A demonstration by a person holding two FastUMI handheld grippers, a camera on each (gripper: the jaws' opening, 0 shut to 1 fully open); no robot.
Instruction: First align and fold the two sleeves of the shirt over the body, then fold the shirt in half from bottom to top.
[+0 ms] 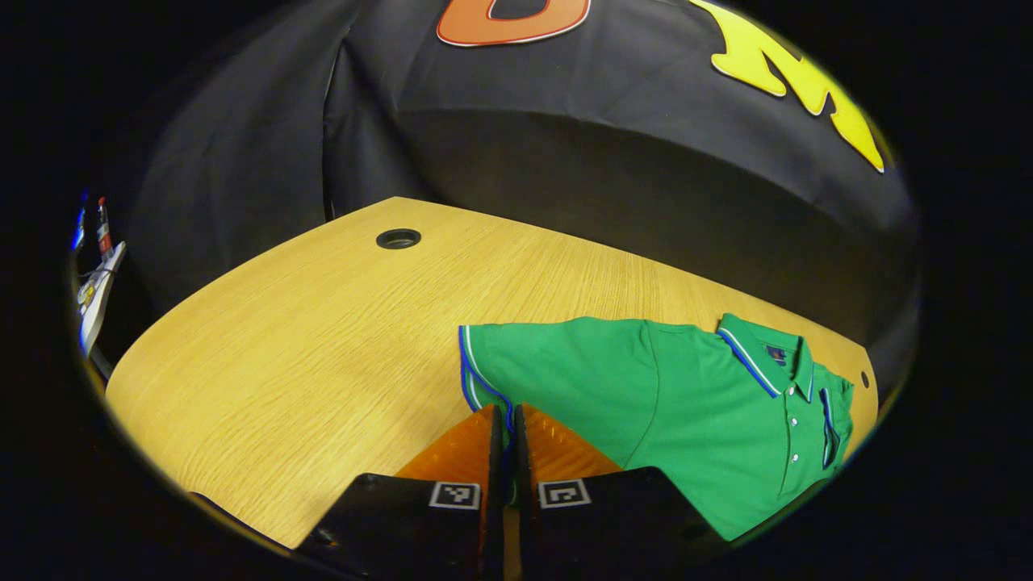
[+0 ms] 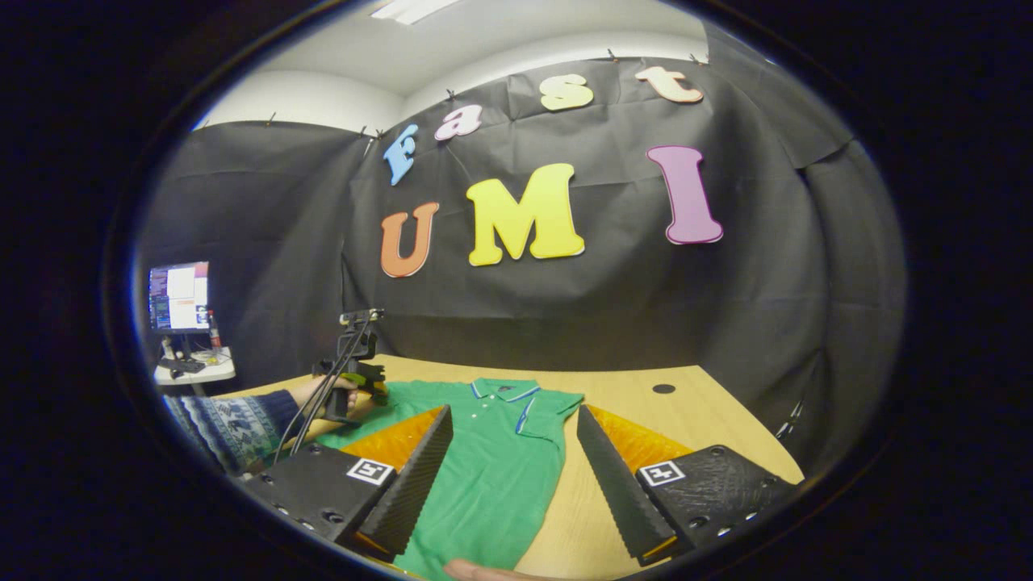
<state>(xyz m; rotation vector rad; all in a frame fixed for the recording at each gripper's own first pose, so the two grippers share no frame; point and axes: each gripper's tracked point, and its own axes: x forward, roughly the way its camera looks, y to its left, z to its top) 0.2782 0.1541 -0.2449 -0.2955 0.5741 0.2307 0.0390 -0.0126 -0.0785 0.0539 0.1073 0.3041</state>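
On the table (image 1: 307,323), the green shirt (image 1: 694,403) is lying flat, collar buttoned, while the left gripper (image 1: 504,424) is pinching its blue-trimmed sleeve (image 1: 492,363) and the right gripper (image 2: 514,420) is hovering wide open.

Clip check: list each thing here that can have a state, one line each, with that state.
shirt: flat on the table, collar far, right sleeve already folded over the body.
left sleeve: spread out, hem pinched.
left gripper: shut on the sleeve hem.
right gripper: open above the shirt.
table: bears the shirt.
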